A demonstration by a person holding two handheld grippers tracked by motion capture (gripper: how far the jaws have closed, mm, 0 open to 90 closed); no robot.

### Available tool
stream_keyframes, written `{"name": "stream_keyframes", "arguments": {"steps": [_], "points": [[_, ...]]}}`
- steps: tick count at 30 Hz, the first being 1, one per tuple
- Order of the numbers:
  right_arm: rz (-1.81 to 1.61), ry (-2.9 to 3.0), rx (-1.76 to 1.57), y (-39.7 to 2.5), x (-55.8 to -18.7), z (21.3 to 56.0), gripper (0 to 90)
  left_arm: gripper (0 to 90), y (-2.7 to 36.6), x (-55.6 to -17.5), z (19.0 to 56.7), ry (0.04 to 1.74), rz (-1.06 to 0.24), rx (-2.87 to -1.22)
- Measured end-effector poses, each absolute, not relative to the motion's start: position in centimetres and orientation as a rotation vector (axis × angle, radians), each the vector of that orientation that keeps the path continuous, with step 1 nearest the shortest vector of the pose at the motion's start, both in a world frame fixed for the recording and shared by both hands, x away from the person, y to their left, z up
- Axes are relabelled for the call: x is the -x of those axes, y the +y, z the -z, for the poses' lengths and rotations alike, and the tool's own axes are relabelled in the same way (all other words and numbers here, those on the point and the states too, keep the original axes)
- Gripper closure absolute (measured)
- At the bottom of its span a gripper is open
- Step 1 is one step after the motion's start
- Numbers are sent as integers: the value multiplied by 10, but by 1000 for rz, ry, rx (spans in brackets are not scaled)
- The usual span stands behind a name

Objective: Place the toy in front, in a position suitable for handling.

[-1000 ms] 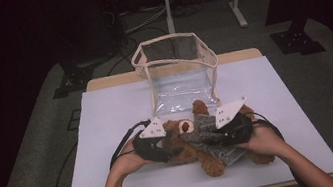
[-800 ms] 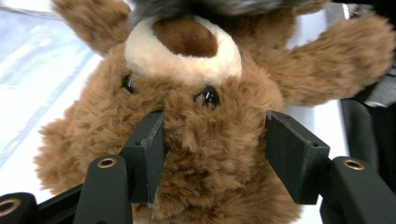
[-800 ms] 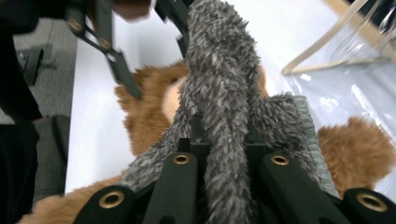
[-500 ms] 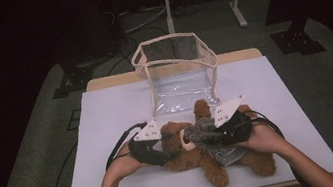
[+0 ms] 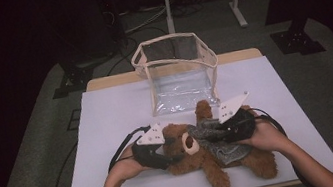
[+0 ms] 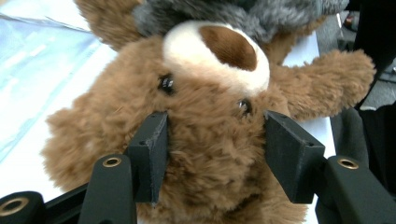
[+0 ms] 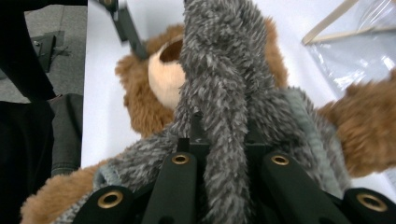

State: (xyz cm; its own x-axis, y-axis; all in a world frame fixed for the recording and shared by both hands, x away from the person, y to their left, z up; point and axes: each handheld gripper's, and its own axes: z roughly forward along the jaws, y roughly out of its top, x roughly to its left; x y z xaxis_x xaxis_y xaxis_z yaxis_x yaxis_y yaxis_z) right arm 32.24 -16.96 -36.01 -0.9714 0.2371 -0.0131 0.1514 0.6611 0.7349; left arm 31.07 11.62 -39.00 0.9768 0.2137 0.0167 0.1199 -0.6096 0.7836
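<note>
**Q:** Dark room surrounding a white-covered table (image 5: 107,113) — what is lying on it?

**A:** At the near edge, a brown teddy bear (image 5: 199,151) is lying on its back, head pointing to the person's left. It is wearing a grey fuzzy garment (image 5: 217,138). Behind it, a clear plastic bag (image 5: 179,73) is standing open, apart from the bear.

**Q:** How are the grippers holding it?

**A:** The left gripper (image 6: 212,154) is straddling the bear's head; its jaws are sitting spread on either side of the forehead, pressing into the fur, which seems to be steadying the toy. The right gripper (image 7: 219,140) is pinching a strip of the grey garment between closed jaws over the bear's chest.

**Q:** Why that arrangement?

**A:** Probably one hand is anchoring the bear while the other is working the garment, either dressing or undressing it. The bag is likely waiting to receive the bear.
</note>
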Motion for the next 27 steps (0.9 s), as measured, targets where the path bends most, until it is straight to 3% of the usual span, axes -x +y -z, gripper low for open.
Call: {"name": "stream_keyframes", "arguments": {"steps": [6, 14, 22, 27], "points": [[-1227, 2722, -292, -155, -330, 347, 800, 417, 113, -307, 391, 208, -125, -2238], [-1209, 2791, -346, -159, -335, 366, 799, 419, 114, -303, 391, 190, -113, -2229], [-1237, 2738, -296, -146, -336, 346, 800, 418, 114, -300, 391, 176, -122, -2249], [-1227, 2784, -310, -145, -338, 357, 800, 416, 119, -300, 388, 168, -135, -2244]]}}
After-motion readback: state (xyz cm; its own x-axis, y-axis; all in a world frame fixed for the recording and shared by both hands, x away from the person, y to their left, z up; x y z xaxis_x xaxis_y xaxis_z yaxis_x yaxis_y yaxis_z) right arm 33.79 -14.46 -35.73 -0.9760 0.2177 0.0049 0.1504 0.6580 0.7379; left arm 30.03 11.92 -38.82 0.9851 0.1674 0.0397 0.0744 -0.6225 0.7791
